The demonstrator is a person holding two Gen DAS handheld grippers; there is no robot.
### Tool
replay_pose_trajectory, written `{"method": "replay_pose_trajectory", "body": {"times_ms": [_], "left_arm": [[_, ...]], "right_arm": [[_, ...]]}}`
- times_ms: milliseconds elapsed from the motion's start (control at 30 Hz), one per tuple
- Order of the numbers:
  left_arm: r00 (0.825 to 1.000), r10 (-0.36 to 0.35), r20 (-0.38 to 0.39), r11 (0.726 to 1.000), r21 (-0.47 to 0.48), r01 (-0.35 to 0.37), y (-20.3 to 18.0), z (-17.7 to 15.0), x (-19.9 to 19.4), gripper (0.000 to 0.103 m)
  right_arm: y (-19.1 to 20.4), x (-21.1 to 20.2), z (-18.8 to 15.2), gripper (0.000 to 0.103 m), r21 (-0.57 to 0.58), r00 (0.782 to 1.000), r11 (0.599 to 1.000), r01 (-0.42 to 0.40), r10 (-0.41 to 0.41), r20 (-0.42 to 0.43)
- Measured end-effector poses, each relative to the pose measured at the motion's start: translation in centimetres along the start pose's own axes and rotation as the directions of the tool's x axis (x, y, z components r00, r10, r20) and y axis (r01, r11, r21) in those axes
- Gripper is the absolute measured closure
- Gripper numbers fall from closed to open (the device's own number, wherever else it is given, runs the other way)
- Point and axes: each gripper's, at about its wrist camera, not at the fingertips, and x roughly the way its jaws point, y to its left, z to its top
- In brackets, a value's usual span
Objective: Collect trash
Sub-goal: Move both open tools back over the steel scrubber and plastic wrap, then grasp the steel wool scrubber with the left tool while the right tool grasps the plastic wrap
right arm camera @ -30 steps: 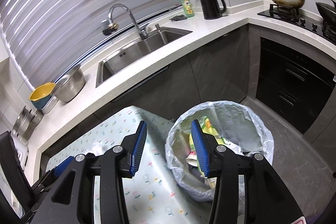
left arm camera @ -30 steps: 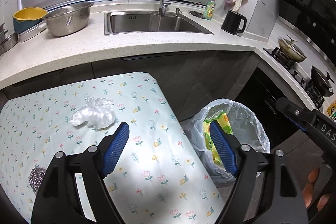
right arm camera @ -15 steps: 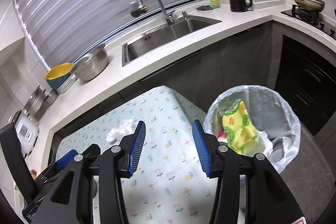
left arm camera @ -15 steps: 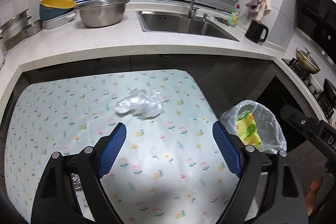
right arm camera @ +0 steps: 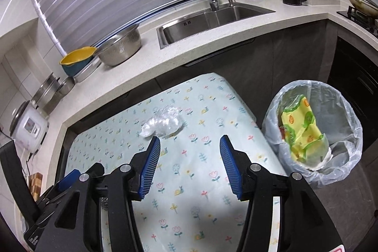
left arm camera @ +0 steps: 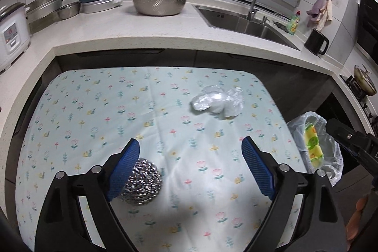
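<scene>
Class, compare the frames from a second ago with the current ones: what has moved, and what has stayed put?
Both views swung left, from the trash bin toward the table. The left gripper now hangs over the steel scourer; the right gripper faces the crumpled plastic. Both remain open and empty; plastic, scourer and yellow wrapper haven't moved.

On the table [left arm camera: 99,110], the crumpled plastic [left arm camera: 218,102] lies far right, the steel scourer [left arm camera: 141,183] near left; the trash bin [right arm camera: 314,134] stands right of the table.
</scene>
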Motion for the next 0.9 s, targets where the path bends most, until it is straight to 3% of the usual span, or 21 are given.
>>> {"method": "replay_pose_trajectory", "body": {"times_ms": [400,900], "left_arm": [[0.993,0.059,-0.106,0.992,-0.103,-0.07,7.5,-4.5,2.6,0.012],[0.984,0.035,-0.172,0.989,-0.133,-0.059,8.7,-6.8,6.0,0.01]], "right_arm": [[3.3,3.9,-2.4,0.045,-0.038,0.996,0.999,-0.024,0.02,-0.084],[5.3,8.0,-4.5,0.045,-0.061,0.986,0.998,-0.03,0.019,-0.167]]}}
